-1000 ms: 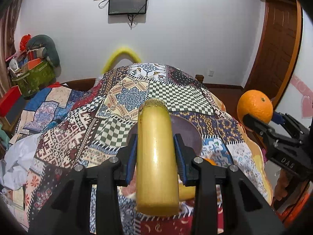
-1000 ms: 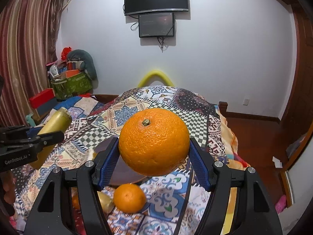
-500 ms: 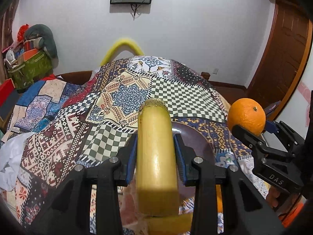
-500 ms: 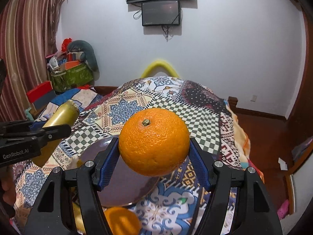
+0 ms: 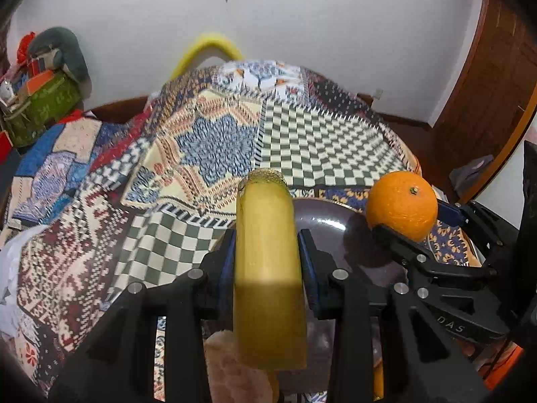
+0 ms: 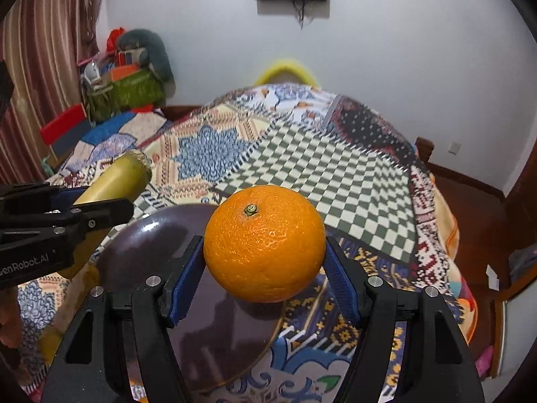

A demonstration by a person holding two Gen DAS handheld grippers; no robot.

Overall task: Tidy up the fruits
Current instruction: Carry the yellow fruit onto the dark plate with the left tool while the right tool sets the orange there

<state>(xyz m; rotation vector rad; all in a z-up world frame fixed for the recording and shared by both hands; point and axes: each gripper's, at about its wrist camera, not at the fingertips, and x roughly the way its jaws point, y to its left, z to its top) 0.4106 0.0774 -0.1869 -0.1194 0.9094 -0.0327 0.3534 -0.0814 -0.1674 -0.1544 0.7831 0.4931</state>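
We have both fruits in the air over the quilt-covered bed (image 5: 302, 141), so this looks like the carry-and-deliver step. Our left gripper (image 5: 268, 262) sits at the bottom centre of the left wrist view, its blue pads pressed narrow on the sides of a banana (image 5: 268, 268) that stands lengthwise between them, its stub end pointing up the frame toward the checkered patches. Our right gripper (image 6: 265, 262) fills the lower middle of the right wrist view, jaws set wider and clamped on an orange (image 6: 264, 243), stem button facing us. Just below and behind both fruits lies the dark purple plate (image 6: 141, 245), flat on the quilt; in the right view it spreads from centre left down to the bottom of the frame, bare as far as we see, though fruit and fingers hide part of it. In the left view the orange (image 5: 401, 206) hangs at the right, over the plate's far rim (image 5: 322, 213). Something pale and yellowish shows at the bottom edge under the banana; we cannot tell what it is. We judge that the plate is the target. The next move calls for bringing each fruit low over the bare plate, keeping the two grippers from crowding each other, setting the orange where it will not roll toward the rim, laying the banana flat beside it, then letting the pads go.
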